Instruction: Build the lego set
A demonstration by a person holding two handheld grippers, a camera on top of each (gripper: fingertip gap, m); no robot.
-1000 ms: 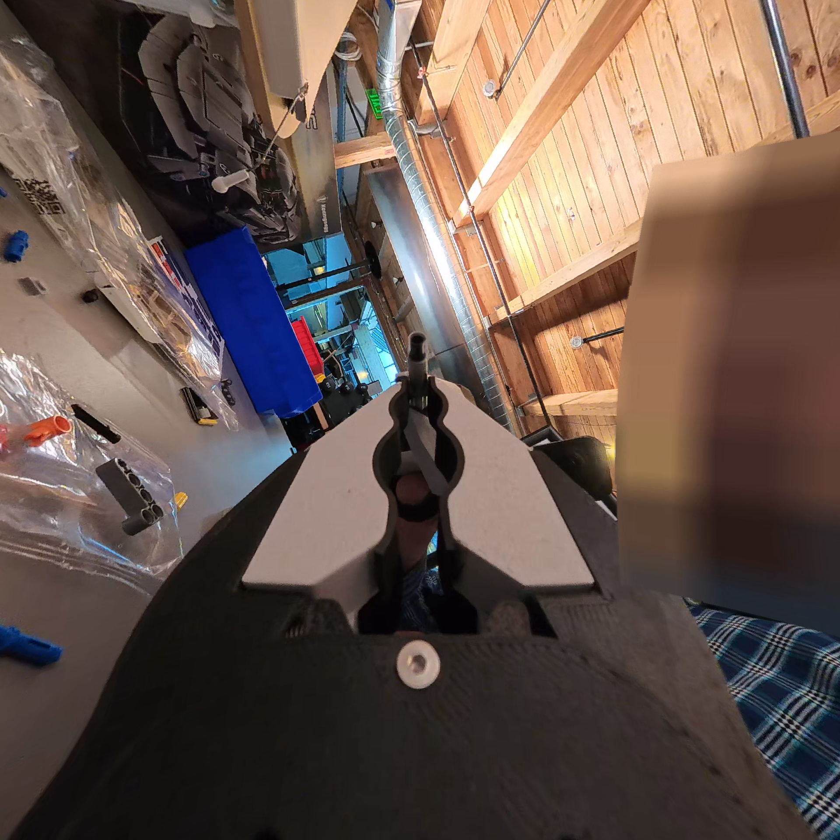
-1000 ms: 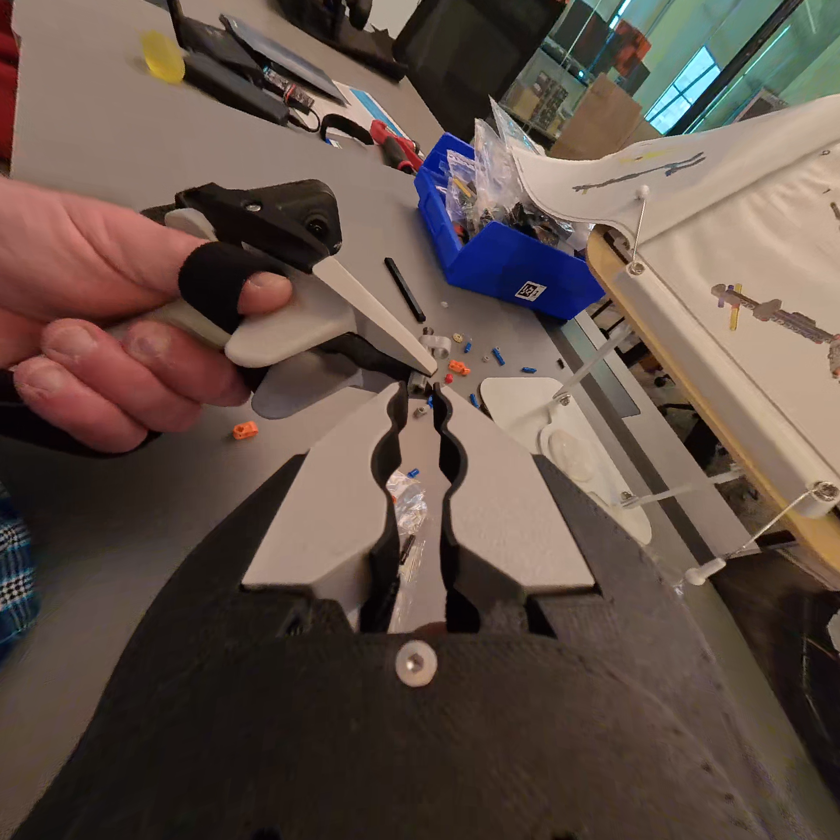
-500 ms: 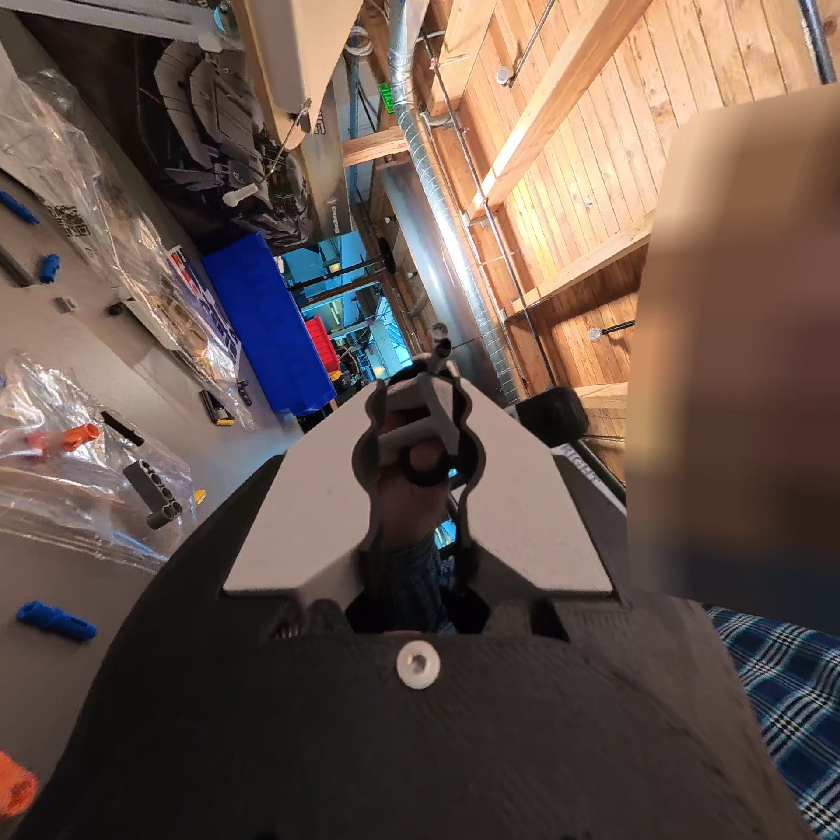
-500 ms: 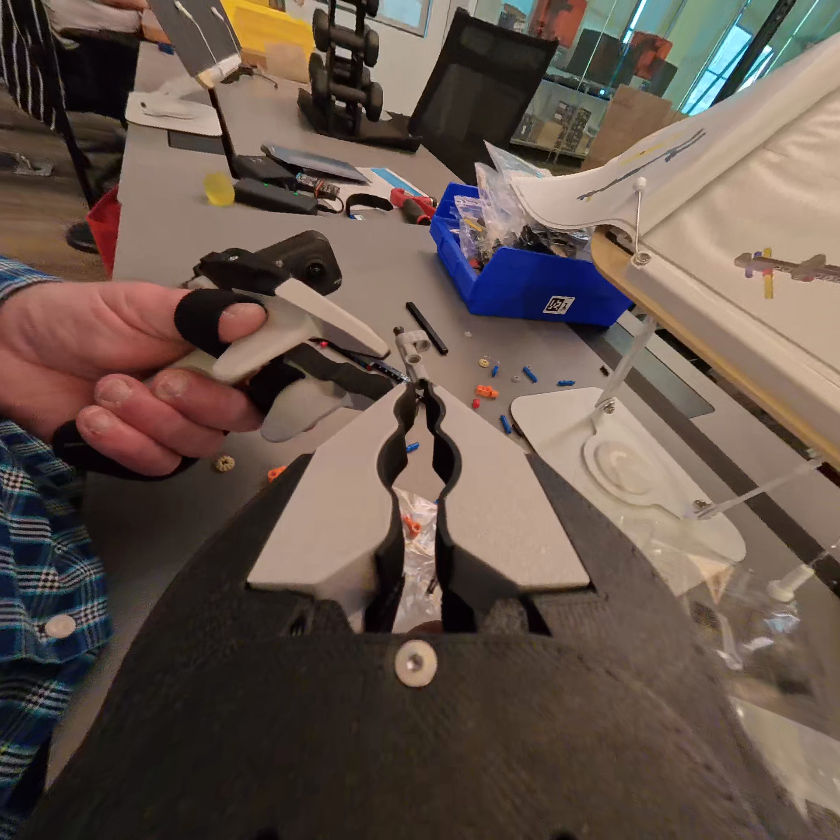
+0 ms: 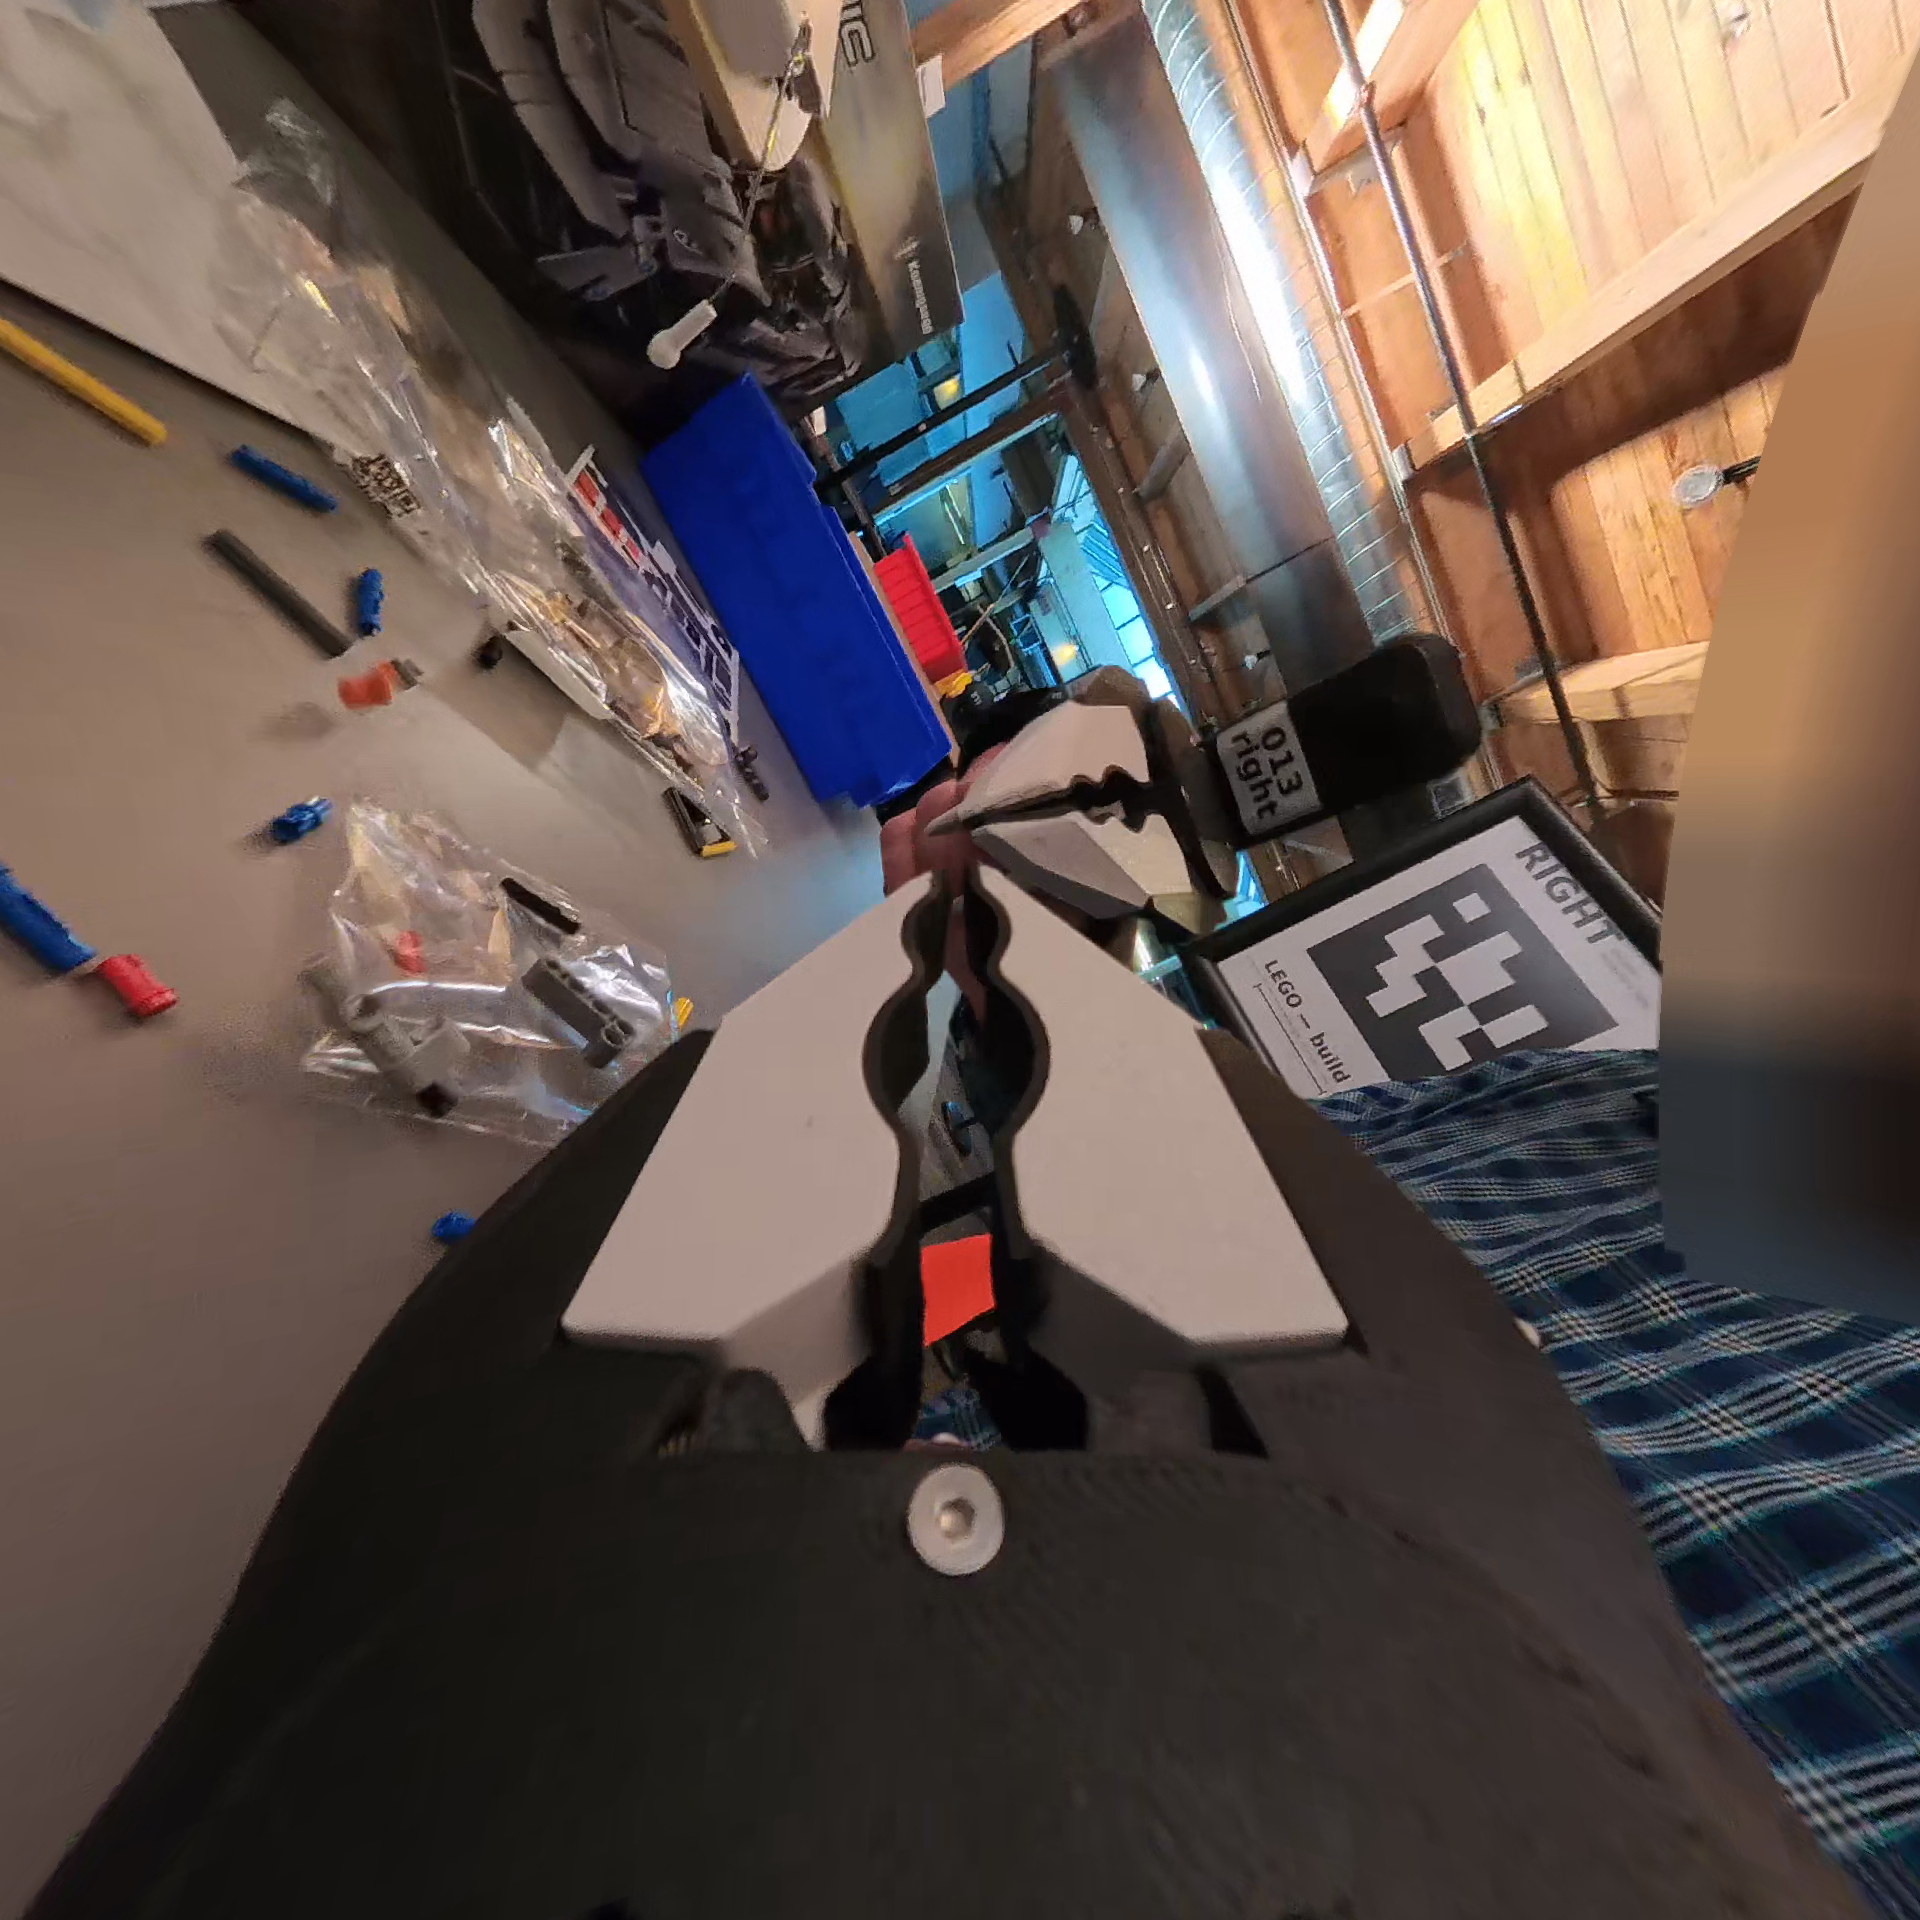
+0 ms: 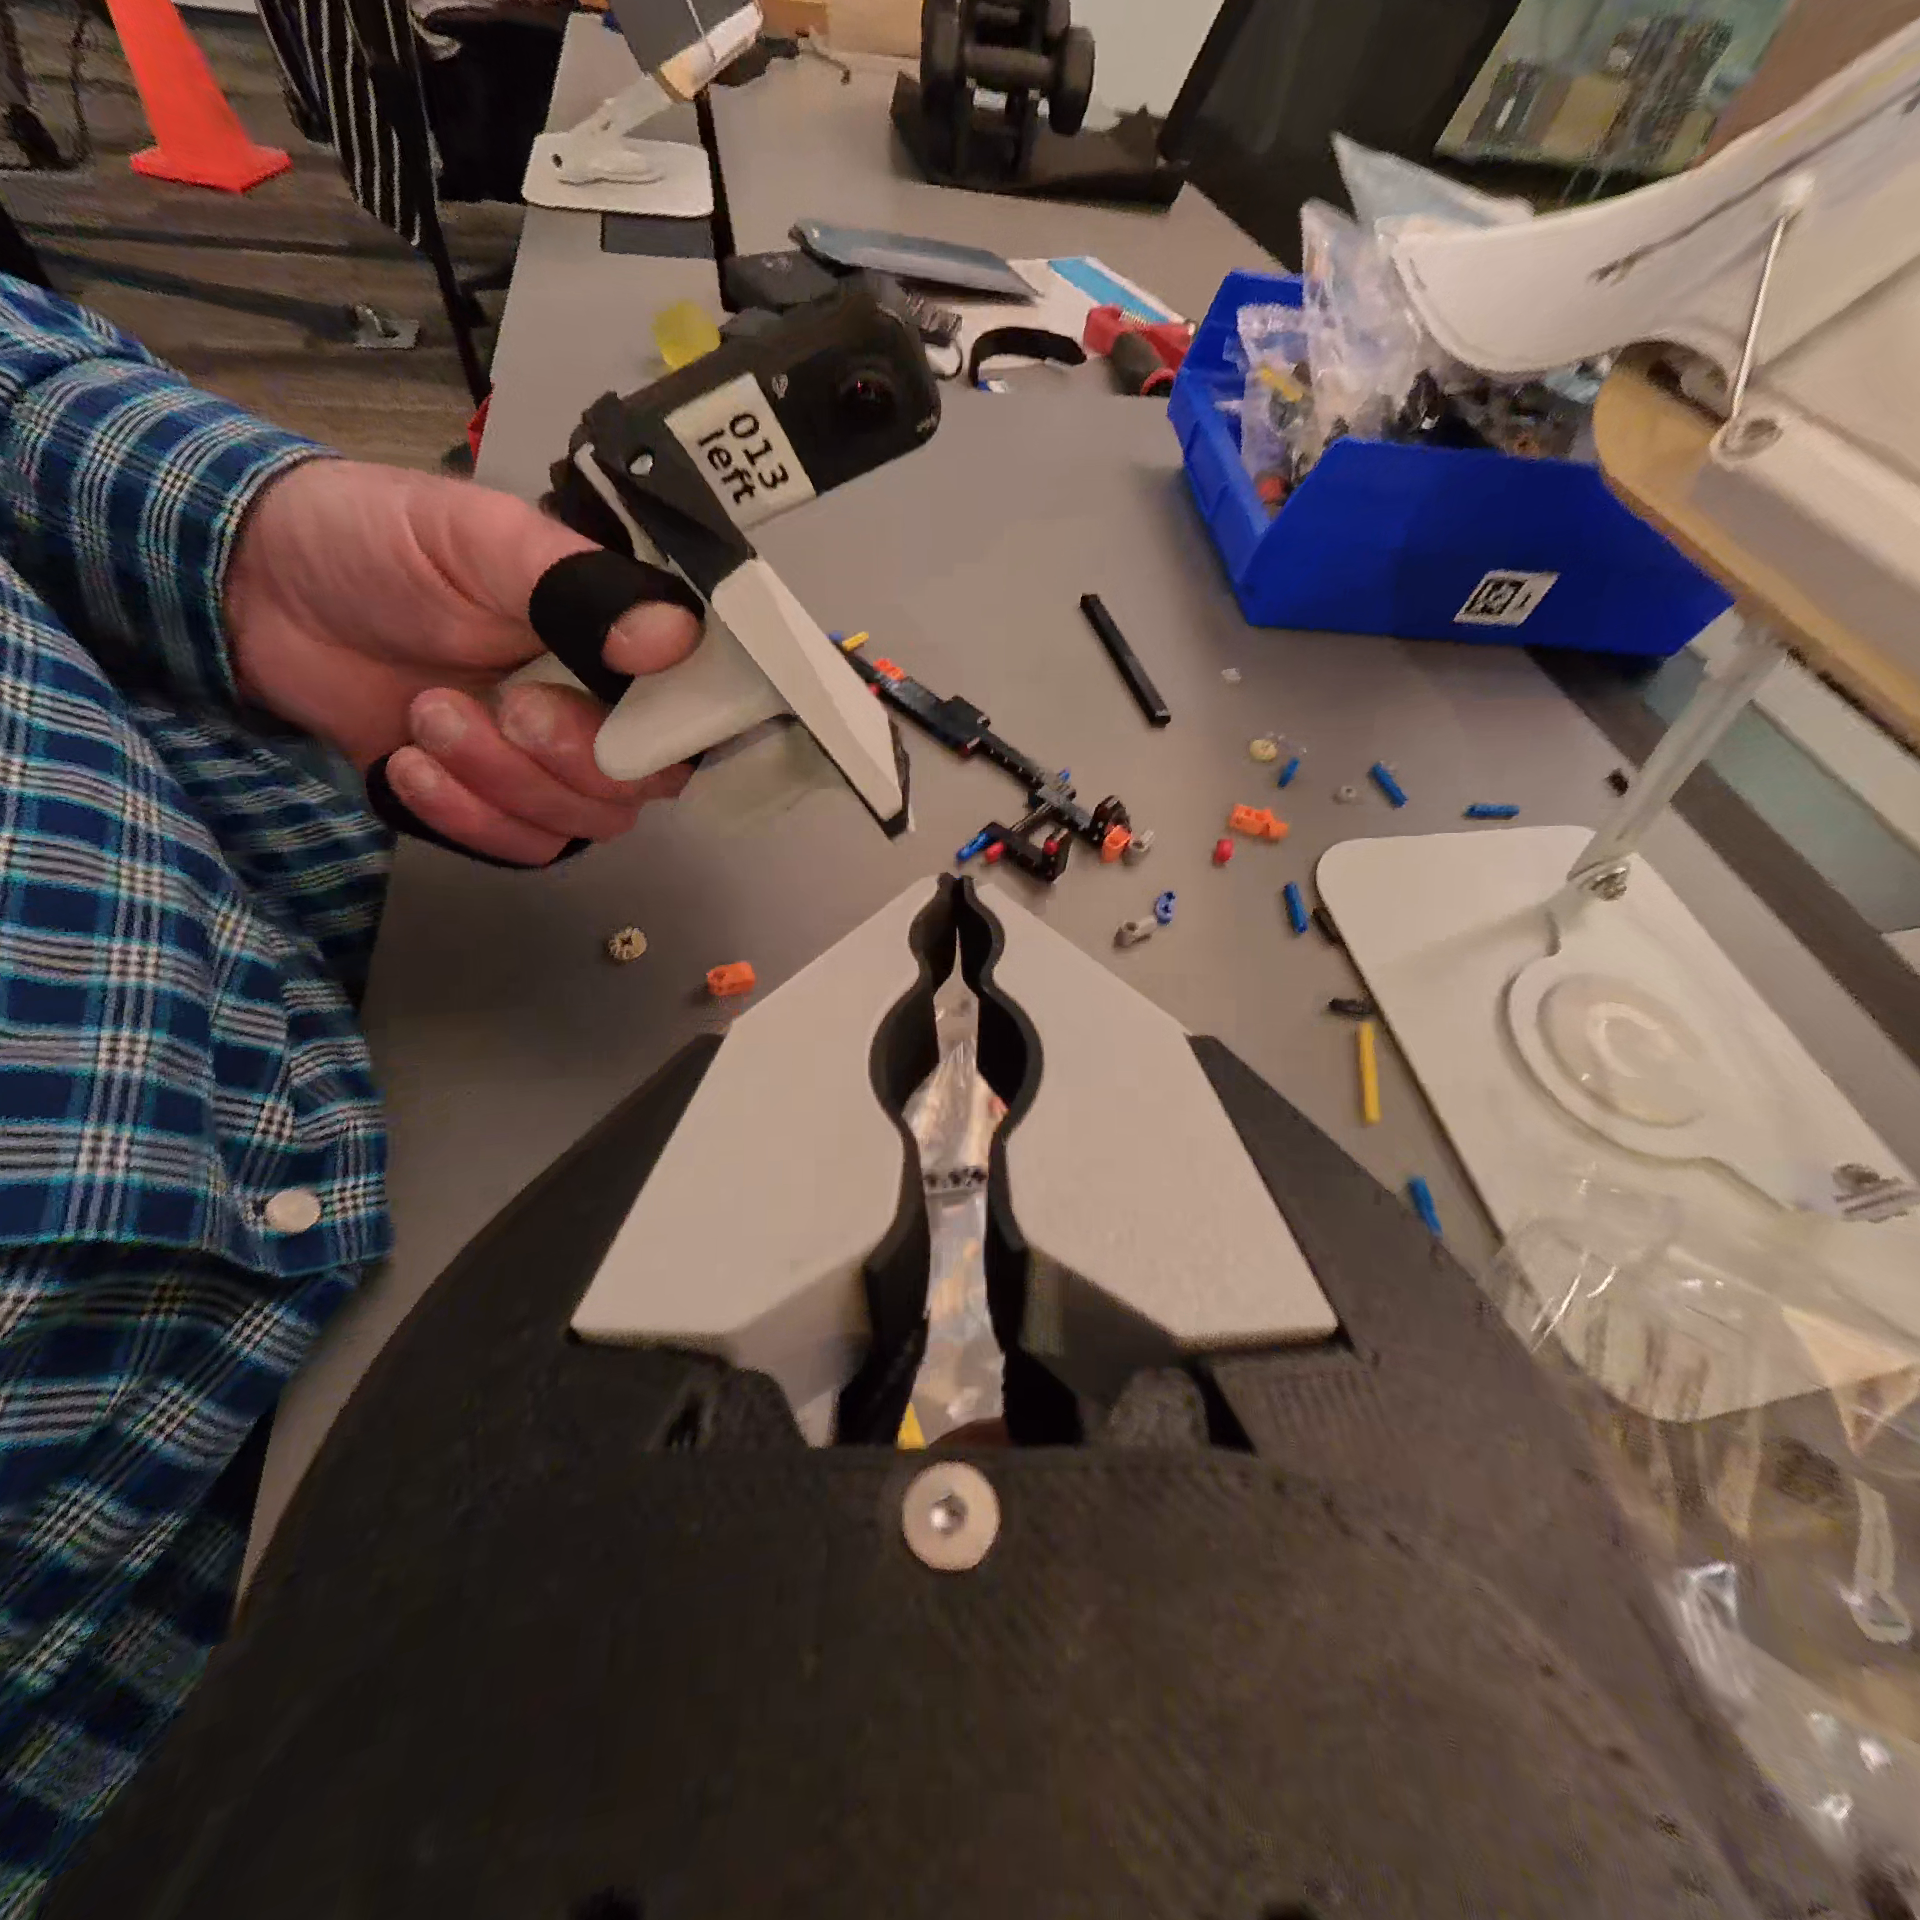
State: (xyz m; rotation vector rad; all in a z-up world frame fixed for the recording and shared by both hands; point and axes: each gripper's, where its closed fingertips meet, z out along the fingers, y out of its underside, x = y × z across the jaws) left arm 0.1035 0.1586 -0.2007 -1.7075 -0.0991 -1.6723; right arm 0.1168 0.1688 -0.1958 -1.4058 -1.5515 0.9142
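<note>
A partly built black Lego assembly [image 6: 997, 769] with orange and blue bits lies on the grey table [image 6: 966, 520]. My right gripper [image 6: 954, 891] is shut with nothing visible between its tips, hovering just in front of the assembly. My left gripper [image 6: 891, 816], held by a hand, is shut a little above and left of it, tips apart from the right's. In the left wrist view my left gripper [image 5: 951, 885] is shut and looks empty, with the right gripper [image 5: 951, 826] just beyond its tips. A small grey and blue piece [image 6: 1143, 923] lies near the right gripper's tips.
Loose pins, an orange piece [image 6: 729, 977], a tan gear [image 6: 627, 942] and a black axle [image 6: 1124, 659] are scattered on the table. A blue bin [image 6: 1434, 540] of bagged parts, a white stand base [image 6: 1600, 1039] and clear bags [image 5: 468, 997] lie around. A plaid sleeve [image 6: 156, 831] is at left. My two grippers' fingertips are within a few centimetres of each other. From the left gripper's tips to the tan gear [image 6: 627, 942] is close to 15 centimeters.
The grey piece held at the meeting tips earlier no longer shows in either gripper. The two grippers have drawn apart, and the left one has swung down toward the table.
</note>
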